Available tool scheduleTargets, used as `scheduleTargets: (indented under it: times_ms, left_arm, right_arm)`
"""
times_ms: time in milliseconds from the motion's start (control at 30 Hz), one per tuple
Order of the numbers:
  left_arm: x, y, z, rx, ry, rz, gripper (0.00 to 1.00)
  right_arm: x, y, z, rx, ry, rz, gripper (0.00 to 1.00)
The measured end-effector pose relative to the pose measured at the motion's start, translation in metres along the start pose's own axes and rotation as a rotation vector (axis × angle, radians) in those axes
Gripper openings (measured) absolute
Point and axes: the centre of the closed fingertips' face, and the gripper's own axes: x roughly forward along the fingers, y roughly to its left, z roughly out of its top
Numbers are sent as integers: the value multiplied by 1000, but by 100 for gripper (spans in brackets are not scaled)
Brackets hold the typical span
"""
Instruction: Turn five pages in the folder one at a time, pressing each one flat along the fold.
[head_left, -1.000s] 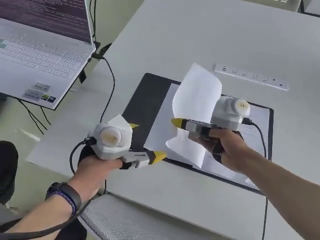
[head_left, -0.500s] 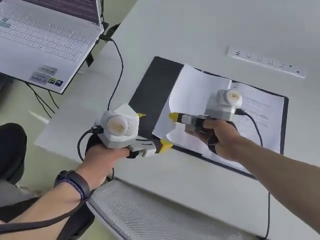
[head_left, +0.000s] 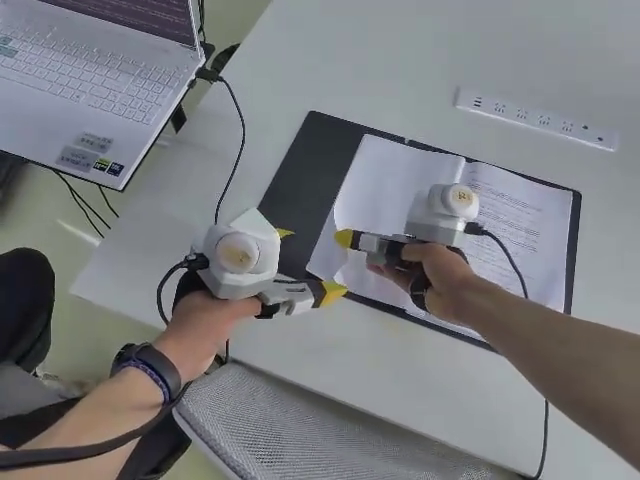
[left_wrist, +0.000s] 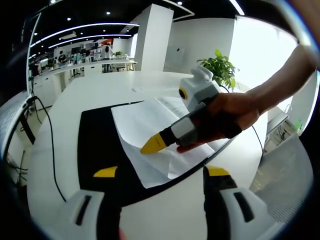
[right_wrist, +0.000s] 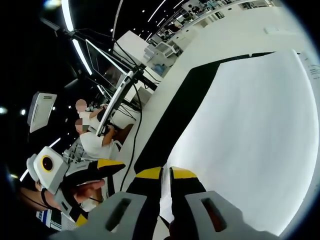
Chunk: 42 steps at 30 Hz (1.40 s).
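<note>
Left hand-held gripper (left_wrist: 161, 172) gapes, right hand-held gripper (right_wrist: 166, 173) closed.

– What does the rig look like on your feed today?
– From my head feed, the left gripper (head_left: 308, 262) is a white, angular plastic shell. It has a round cream disc on its side and dark grey jaws ending in yellow pointed tips. The right gripper (head_left: 343, 238) looks like the same make: white shell, cream disc with an orange dot, yellow tips.
– Any cables?
– I see a thin black cable (head_left: 160, 295) looping off the left shell. A second black cable (head_left: 497, 242) leaves the back of the right one.
– And the wearer?
– I make out a dark wristband with a purple-blue edge (head_left: 150, 368) on the left wrist. There is also a black strap (left_wrist: 220, 129) across the right hand.
</note>
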Motion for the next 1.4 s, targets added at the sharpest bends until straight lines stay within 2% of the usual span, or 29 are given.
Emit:
scheduleTargets:
  times_ms: [167,367,600,767,867,1000,1133,1333,1400]
  left_arm:
    - [-2,0,4,2,-2,7,65]
    - [-1,5,6,7,-2,14,60]
    - [3,8,12,25,5,21,56]
    - [14,7,17,43,11,11,54]
    - [23,6,17,61,20,2,51]
    - [37,-1,9,89,60,-36,48]
    - [47,-6,-3,127,119,-58,43]
    - [56,1,-13,131,139,-47,40]
    - [59,2,-19,132,159,-46,40]
  right_arm:
    - [-1,7,0,-22,3,29,9]
    - [-13,11,7,-28,-26,45,17]
    - [-36,9,20,-50,-73,28,17]
    - [-56,2,26,-65,-102,7,17]
    - [-70,6,28,-71,-124,-6,17]
    - [-86,8,28,-76,-145,-18,17]
    - [-101,7,28,-79,-164,-28,16]
    - [-113,1,23,-74,-179,-35,15]
    - [-116,-2,22,-66,-183,-38,15]
